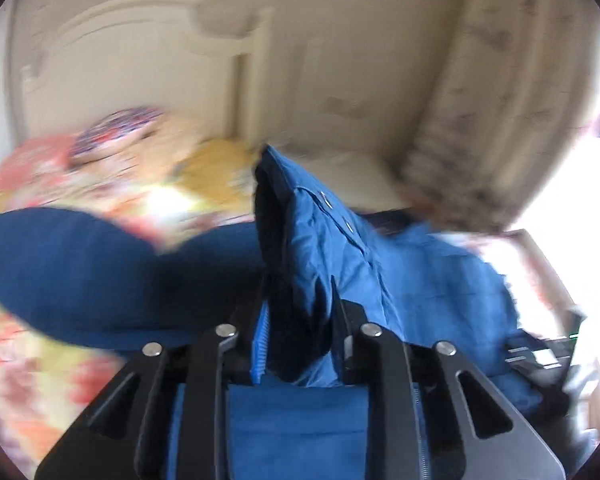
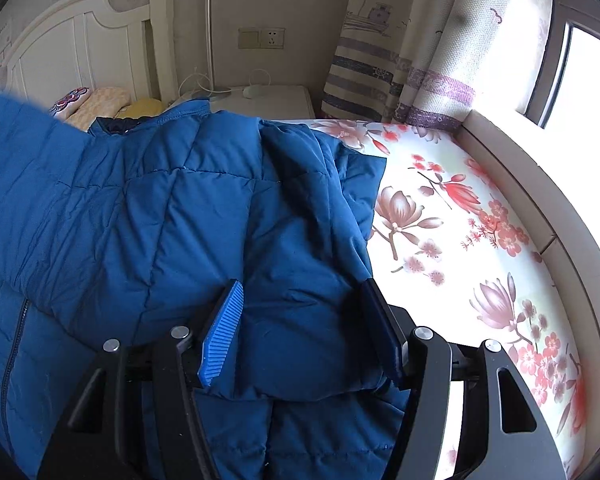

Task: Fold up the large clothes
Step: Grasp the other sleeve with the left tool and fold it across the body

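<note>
A large blue quilted down jacket (image 2: 172, 216) lies on a bed with a floral sheet (image 2: 460, 216). In the right wrist view my right gripper (image 2: 300, 296) is open, its blue-padded fingers (image 2: 222, 332) spread over a folded part of the jacket near its right edge. In the blurred left wrist view my left gripper (image 1: 298, 300) is shut on a bunched fold of the jacket (image 1: 324, 248) with snap buttons, held lifted above the bed. A raised blue part of the jacket shows at the upper left of the right wrist view (image 2: 16, 128).
A white headboard (image 2: 72, 40) and pillows (image 2: 100, 102) are at the far end. A white bedside table (image 2: 272, 100) with a lamp pole (image 2: 209, 32) stands behind the jacket. A patterned curtain (image 2: 412, 52) and a window (image 2: 580, 64) are on the right, beside a pale ledge (image 2: 540, 208).
</note>
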The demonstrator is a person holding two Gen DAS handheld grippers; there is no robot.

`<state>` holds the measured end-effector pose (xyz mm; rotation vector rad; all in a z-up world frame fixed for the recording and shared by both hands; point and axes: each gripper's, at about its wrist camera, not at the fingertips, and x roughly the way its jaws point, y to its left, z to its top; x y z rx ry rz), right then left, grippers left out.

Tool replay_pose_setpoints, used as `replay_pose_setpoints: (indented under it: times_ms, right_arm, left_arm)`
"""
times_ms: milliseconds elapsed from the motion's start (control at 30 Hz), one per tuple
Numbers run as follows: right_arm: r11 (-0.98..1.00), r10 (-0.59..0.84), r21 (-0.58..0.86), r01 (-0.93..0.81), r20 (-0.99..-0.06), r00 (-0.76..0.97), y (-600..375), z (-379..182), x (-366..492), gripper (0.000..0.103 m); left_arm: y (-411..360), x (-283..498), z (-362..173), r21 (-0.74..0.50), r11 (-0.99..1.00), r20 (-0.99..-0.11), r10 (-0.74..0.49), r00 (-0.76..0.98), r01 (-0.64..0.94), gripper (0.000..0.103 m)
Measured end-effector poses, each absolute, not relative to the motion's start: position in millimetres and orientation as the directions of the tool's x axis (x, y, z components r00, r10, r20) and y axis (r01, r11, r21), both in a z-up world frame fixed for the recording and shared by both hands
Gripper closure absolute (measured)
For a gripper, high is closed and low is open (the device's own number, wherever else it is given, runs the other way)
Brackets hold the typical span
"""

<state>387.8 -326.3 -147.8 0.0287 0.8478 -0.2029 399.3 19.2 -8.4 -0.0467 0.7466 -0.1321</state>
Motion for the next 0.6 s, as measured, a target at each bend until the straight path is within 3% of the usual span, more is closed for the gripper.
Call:
replay_pose_setpoints:
  times_ms: [33,67,100,167,233,333,467,600]
  right_arm:
    - [0.98,-0.168,-0.057,0.189,-0.747,0.644,-326.1,-147.8,387.7,0.043]
    - [0.98,-0.17,-0.061,0.189,-0.747,0.643,-325.5,-147.7,387.6,0.043]
    - [0.98,-0.172,-0.063,0.189,-0.747,0.643,-325.2,-147.6,387.5,0.043]
    - [0.98,-0.175,-0.067,0.19,-0.747,0.642,-325.1,-147.5,387.3,0.043]
    - [0.979,-0.178,-0.07,0.191,-0.747,0.641,-324.5,-147.3,387.0,0.043]
    - [0.979,-0.183,-0.074,0.192,-0.744,0.643,-323.9,-146.5,386.2,0.043]
    - [0.978,-0.183,-0.065,0.2,-0.734,0.654,-325.5,-144.5,383.0,0.043]
    - [0.971,-0.158,0.015,0.239,-0.712,0.685,-340.8,-139.7,373.5,0.043]
  left_arm:
    - [29.5,405.8,-17.0,-0.05,0.997,-0.703,-0.082,0.706,0.065,0.055]
    - [41.2,412.1,-28.0,0.006,1.0,-0.732,-0.007,0.681,0.017,0.031]
    - [50.9,415.0,-36.9,0.053,0.998,-0.739,0.06,0.671,-0.031,0.025]
    - [69.6,412.9,-51.7,0.09,0.99,-0.73,0.137,0.669,-0.104,0.024]
    - [75.5,408.6,-57.8,0.038,0.993,-0.73,0.103,0.675,-0.111,0.023]
    - [63.5,399.1,-58.0,-0.004,0.999,-0.712,0.021,0.702,-0.033,0.023]
    - [20.4,404.8,-60.6,0.033,0.996,-0.69,-0.036,0.723,0.081,0.017]
    - [-20.8,427.2,-90.1,0.086,0.983,-0.743,-0.047,0.668,0.165,0.014]
